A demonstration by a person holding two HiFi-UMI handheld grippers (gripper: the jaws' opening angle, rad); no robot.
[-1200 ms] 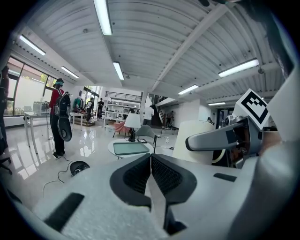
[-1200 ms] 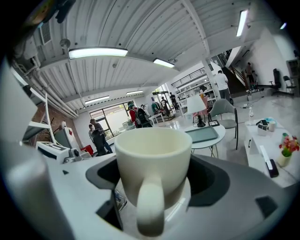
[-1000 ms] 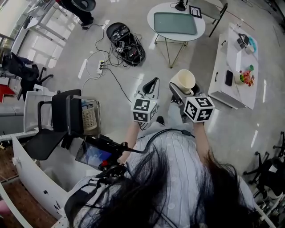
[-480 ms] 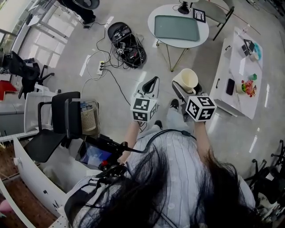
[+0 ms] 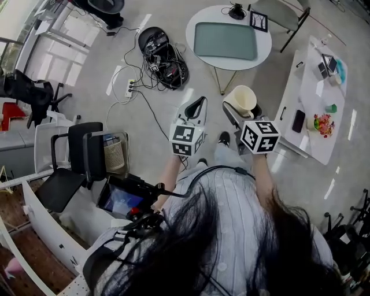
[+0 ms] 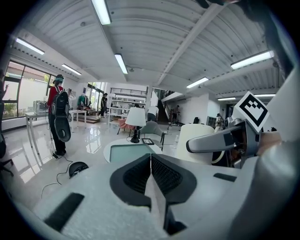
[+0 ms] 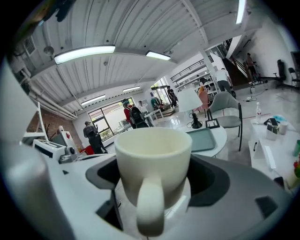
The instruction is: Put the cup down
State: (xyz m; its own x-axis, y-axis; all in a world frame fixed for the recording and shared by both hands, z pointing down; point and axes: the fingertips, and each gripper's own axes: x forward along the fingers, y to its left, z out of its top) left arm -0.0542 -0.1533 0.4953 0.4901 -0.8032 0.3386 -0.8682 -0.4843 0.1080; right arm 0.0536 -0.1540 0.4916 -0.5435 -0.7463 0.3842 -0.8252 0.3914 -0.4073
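Floor (image 5: pixel 300 173); cup (image 5: pixel 241 99) still in right tool (image 5: pixel 240 113)

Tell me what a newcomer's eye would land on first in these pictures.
The cream mug, upright and clamped in the right gripper, fills the right gripper view with its handle facing the camera. Beside it the left gripper is shut on nothing. On the floor beyond stands a round white table carrying a teal tray.

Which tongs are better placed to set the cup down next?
Right. The right tongs are clamped on the cream cup, upright, handle toward the camera. The left tongs are shut and empty.
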